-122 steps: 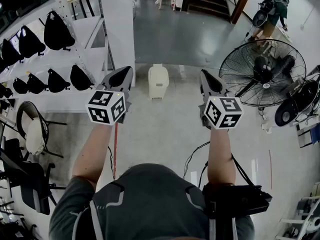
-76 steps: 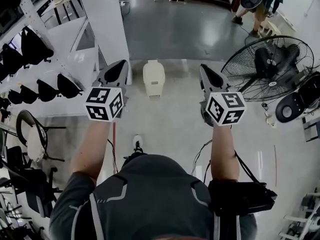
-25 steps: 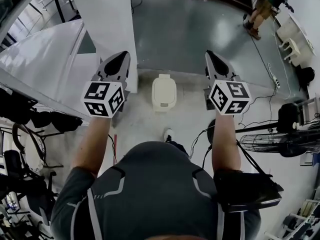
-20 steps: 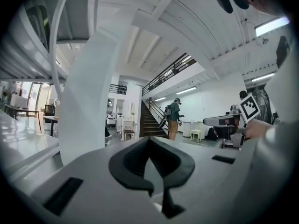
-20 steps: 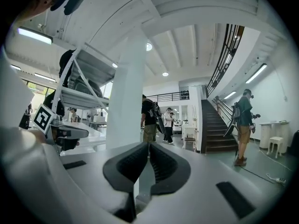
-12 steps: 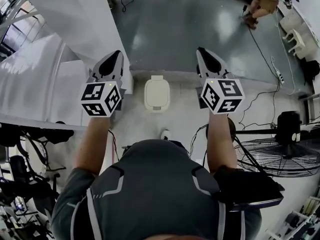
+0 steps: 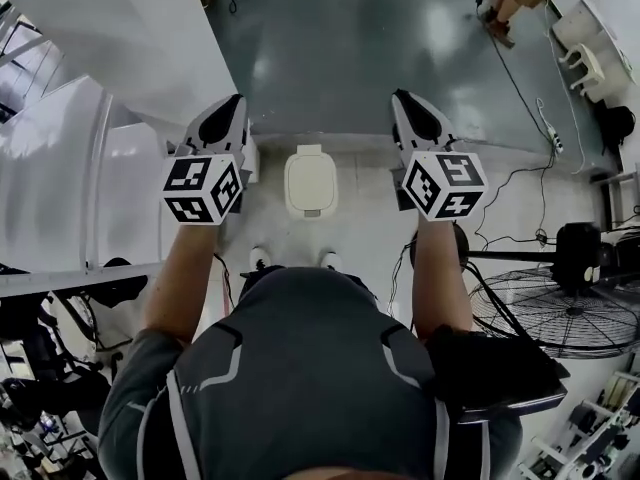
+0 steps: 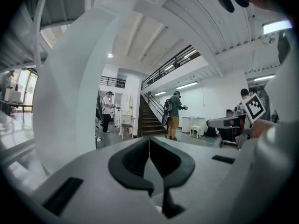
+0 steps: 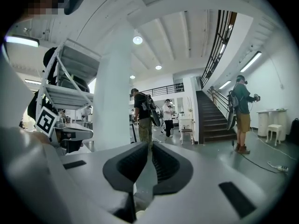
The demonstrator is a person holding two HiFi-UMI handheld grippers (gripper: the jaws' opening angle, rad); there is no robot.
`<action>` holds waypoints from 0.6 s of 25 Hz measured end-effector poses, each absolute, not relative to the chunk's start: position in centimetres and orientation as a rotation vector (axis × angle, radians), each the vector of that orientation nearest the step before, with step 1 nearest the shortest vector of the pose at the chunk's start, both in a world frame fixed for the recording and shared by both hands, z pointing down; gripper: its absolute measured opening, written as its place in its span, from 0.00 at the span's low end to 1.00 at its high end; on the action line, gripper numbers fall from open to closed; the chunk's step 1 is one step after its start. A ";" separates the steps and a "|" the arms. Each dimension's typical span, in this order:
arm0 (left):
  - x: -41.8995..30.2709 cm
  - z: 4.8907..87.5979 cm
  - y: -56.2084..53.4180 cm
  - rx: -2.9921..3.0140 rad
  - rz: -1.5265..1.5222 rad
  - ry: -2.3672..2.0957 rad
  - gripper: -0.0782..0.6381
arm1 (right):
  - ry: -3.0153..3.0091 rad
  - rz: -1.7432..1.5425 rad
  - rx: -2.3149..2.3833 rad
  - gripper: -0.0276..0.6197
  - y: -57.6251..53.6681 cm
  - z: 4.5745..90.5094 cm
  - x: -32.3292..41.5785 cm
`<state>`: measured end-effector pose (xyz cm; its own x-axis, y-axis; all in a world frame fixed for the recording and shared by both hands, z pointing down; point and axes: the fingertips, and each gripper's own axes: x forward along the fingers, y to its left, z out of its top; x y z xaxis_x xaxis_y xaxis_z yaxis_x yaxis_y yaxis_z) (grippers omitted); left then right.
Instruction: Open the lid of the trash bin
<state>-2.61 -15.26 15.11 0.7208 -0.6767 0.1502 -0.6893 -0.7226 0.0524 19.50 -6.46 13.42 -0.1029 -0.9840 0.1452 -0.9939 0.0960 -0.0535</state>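
Left gripper (image 7: 232, 106): jaws pressed together, empty. Right gripper (image 7: 402, 100): jaws together, empty. Trash bin (image 7: 311, 206) on floor between both grippers, lid (image 7: 310, 173) closed, just beyond person's shoes (image 7: 328, 259). Grippers apart from bin.

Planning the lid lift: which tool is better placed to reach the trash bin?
Left, marginally: the left tool looks slightly closer to the closed trash bin than the right tool; both are shut, empty, flanking it.

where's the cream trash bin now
In the head view the cream plastic trash bin stands on the floor, centre frame, between the left gripper and right gripper.
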 end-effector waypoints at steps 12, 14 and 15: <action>-3.1 25.8 -19.7 2.754 0.432 -0.977 0.33 | -2.168 0.422 1.980 0.22 -10.7 22.3 17.7; -2.8 28.1 -19.6 2.729 0.479 -0.953 0.33 | -2.144 0.461 1.966 0.22 -10.9 24.6 17.9; -2.7 29.2 -19.6 2.718 0.502 -0.945 0.33 | -2.133 0.481 1.959 0.24 -11.0 25.7 18.0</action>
<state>-2.70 -19.60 29.22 0.7348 -0.5571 0.3868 -0.6323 -0.7691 0.0935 18.01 -11.00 25.75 -0.0978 -0.9258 0.3651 -0.9929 0.0657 -0.0994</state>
